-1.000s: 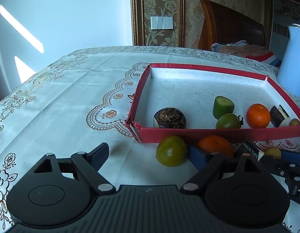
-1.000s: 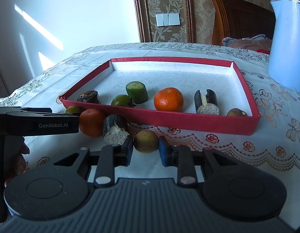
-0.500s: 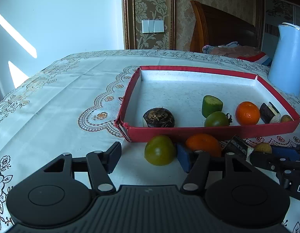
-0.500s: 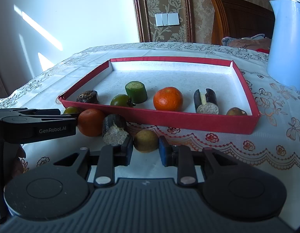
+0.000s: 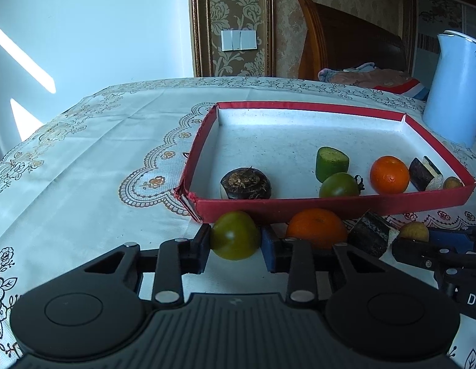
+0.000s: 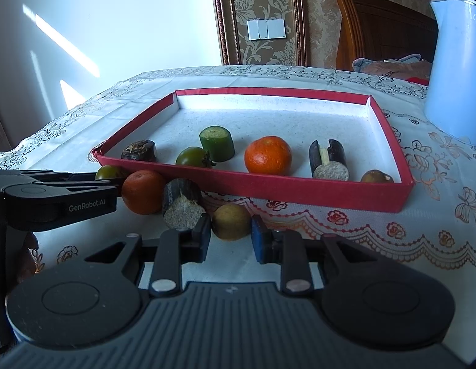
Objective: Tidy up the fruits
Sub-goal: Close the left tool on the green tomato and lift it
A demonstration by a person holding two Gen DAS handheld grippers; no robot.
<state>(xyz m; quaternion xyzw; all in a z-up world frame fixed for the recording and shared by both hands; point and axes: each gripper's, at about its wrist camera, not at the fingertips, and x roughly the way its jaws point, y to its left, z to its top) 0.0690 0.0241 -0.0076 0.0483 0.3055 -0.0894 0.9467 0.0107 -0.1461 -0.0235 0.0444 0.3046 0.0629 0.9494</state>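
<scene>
A green tomato lies on the tablecloth just in front of the red tray. My left gripper is closing on it, and both pads touch its sides. My right gripper is shut on a small yellow-brown fruit resting on the cloth. Between the two held fruits lie an orange and a dark cane piece. Inside the tray are a dark water chestnut, a cucumber piece, a green tomato, an orange, a split dark cane piece and a small brown fruit.
A pale blue kettle stands on the table behind the tray's right corner. A wooden chair back with cloth on it rises beyond the table's far edge. Bare lace tablecloth stretches to the left of the tray.
The left gripper's jaws have come together from wide apart onto the green tomato. The right gripper and its small fruit have kept still.
</scene>
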